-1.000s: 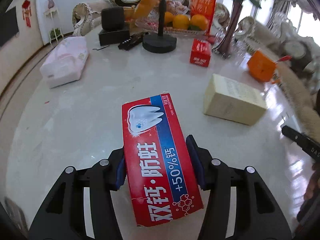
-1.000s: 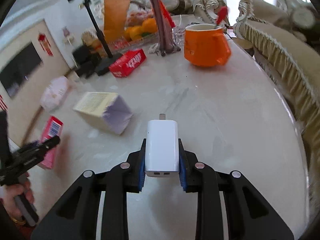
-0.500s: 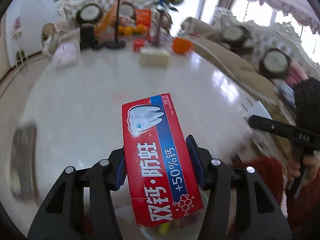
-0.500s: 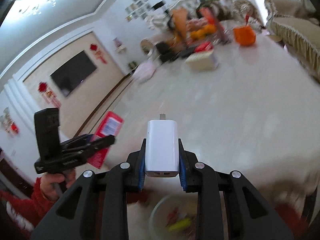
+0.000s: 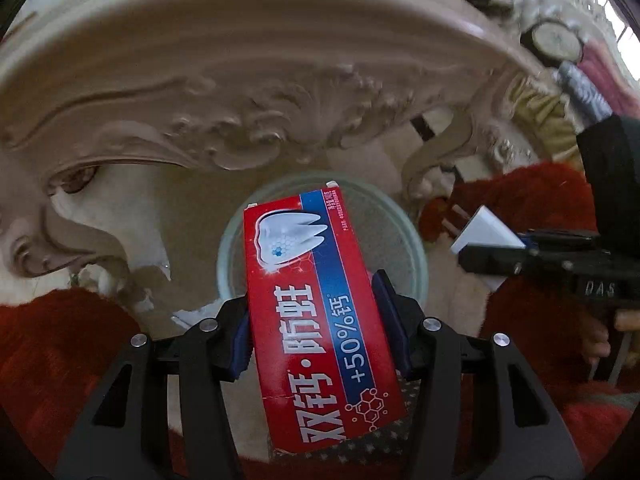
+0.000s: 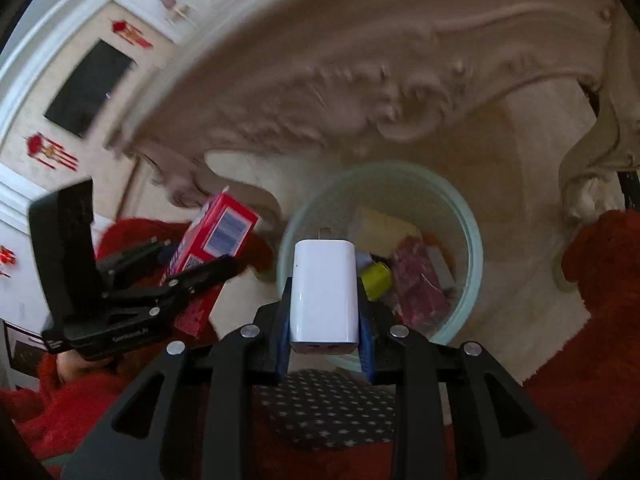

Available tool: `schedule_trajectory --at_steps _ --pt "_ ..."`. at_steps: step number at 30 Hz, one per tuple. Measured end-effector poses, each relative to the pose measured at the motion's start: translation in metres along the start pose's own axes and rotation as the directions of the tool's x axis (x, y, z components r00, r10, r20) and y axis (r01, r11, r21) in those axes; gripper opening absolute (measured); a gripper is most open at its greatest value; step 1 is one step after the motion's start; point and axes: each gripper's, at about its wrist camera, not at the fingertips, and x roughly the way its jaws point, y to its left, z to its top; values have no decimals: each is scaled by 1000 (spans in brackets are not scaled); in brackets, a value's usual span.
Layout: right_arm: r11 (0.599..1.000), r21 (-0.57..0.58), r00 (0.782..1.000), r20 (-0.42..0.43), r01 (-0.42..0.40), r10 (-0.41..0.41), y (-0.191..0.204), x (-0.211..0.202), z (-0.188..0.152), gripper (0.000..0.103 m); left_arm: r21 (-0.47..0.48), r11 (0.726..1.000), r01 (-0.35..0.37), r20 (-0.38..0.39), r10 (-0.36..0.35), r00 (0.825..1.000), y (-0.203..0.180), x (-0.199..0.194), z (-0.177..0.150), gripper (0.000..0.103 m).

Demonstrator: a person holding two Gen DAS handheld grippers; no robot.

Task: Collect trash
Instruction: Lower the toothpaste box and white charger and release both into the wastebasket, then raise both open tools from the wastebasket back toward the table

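The left gripper (image 5: 316, 316) pinched the red toothpaste box (image 5: 320, 320) over the pale green waste bin (image 6: 468, 240) (already holding a yellow item and pink wrappers). The right gripper (image 6: 324, 312) clamped the white charger (image 6: 323, 292) above the same bin, beside the carved table apron (image 6: 360, 92).

The red toothpaste box (image 5: 320, 320) reads "双钙·防蛀" and "+50%钙". The right gripper (image 5: 486, 254) bears "DAS". The left gripper's (image 6: 224, 264) small white print is too blurred to read.
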Motion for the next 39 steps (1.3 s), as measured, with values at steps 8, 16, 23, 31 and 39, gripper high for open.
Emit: schedule_trajectory --at_steps 8,16,23,31,39 --pt "995 -14 992 -73 102 -103 -6 46 -8 25 14 999 -35 -64 36 997 -1 47 0 53" --pt "992 -25 988 -85 127 -129 -14 53 -22 25 10 999 -35 -92 36 995 -4 54 0 55" --pt "986 -12 982 -91 166 -167 -18 59 -20 40 -12 998 -69 -119 67 991 1 62 2 81" --pt "976 35 976 -39 216 -215 -26 47 -20 67 -24 992 -123 -121 119 985 6 64 3 90" --pt "966 -28 966 1 258 -258 -11 37 -23 67 16 989 -147 -126 148 981 3 63 0 90"
